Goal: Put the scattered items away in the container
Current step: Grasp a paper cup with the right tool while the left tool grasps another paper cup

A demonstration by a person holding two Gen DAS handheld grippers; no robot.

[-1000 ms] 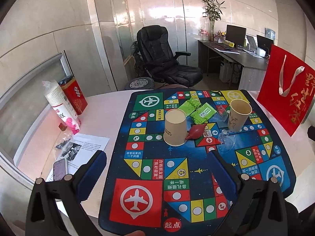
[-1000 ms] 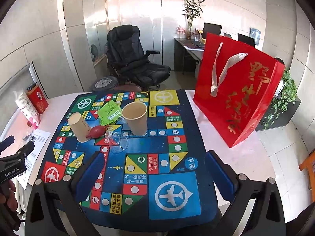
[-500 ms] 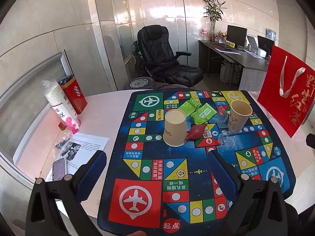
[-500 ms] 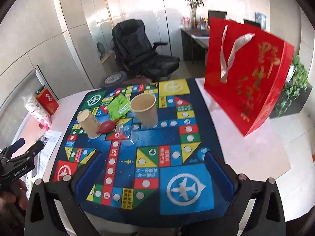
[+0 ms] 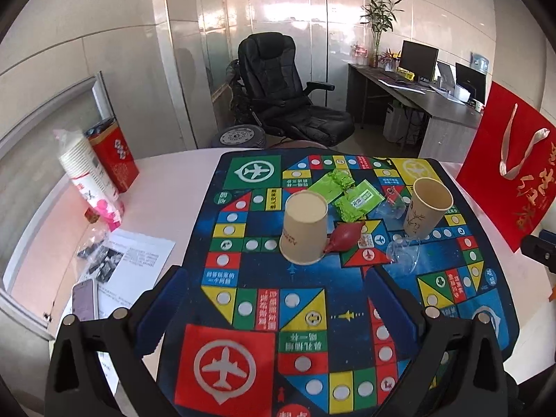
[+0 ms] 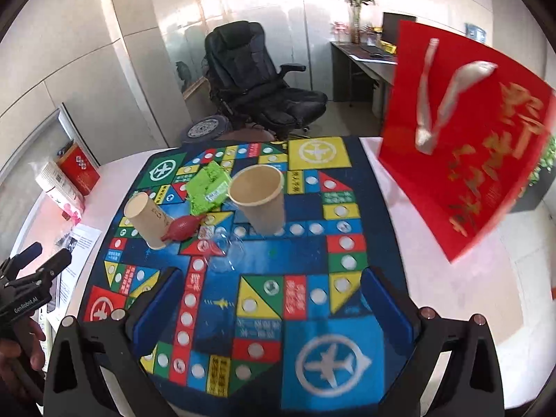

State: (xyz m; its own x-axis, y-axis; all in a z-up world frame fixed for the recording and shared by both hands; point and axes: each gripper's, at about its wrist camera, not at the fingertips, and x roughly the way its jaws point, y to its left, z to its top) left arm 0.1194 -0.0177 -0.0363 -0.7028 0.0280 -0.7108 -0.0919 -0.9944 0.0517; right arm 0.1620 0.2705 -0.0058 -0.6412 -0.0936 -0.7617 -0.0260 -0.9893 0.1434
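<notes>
Both tongs, left (image 5: 278, 299) and right (image 6: 274, 295), spread wide and empty above the near edge of the flight-chess mat (image 5: 243, 278). At frame centre: inverted paper cup (image 5: 305, 231) touching a red rubber bulb (image 5: 342, 235), green sachets (image 5: 358, 199) behind, upright paper cup (image 5: 428, 206) right. Red gift bag (image 6: 465, 146) standing on the table (image 6: 479, 278), upper right.

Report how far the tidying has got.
Nothing looks done yet: the green packets, the red bulb and the clear plastic pieces lie loose on the game mat beside the upright paper cup, which looks empty. Nothing is in hand: the left hand-held gripper and right hand-held gripper are open. All the gathering remains.
</notes>
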